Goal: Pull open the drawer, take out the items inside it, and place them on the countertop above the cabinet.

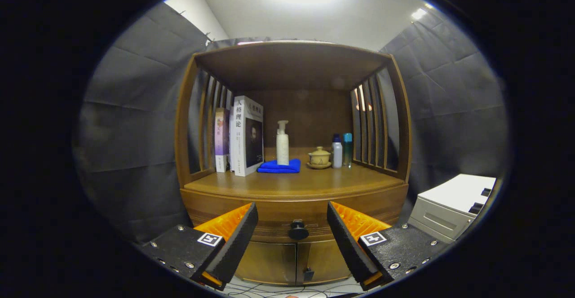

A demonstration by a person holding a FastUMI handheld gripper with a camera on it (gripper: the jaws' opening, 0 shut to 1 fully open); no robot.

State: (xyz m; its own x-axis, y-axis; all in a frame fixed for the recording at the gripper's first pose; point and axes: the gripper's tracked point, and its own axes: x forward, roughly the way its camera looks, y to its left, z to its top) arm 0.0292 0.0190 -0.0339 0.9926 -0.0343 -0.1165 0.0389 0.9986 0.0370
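A wooden cabinet stands ahead, with a countertop [294, 182] under an open shelf frame. Below the countertop is a closed drawer [269, 212] with a round black knob [298, 230]. My gripper [292, 228] is open, its black-padded orange fingers [233, 239] spread wide to either side of the knob, which sits between and a little beyond them. Nothing is held. The drawer's contents are hidden.
On the countertop stand books [246, 135], a white pump bottle [282, 143] on a folded blue cloth [280, 166], a lidded tea cup [319, 157] and two small bottles [341, 150]. Cabinet doors [294, 262] sit below the drawer. A white box [453, 206] stands to the right. Cables lie on the floor.
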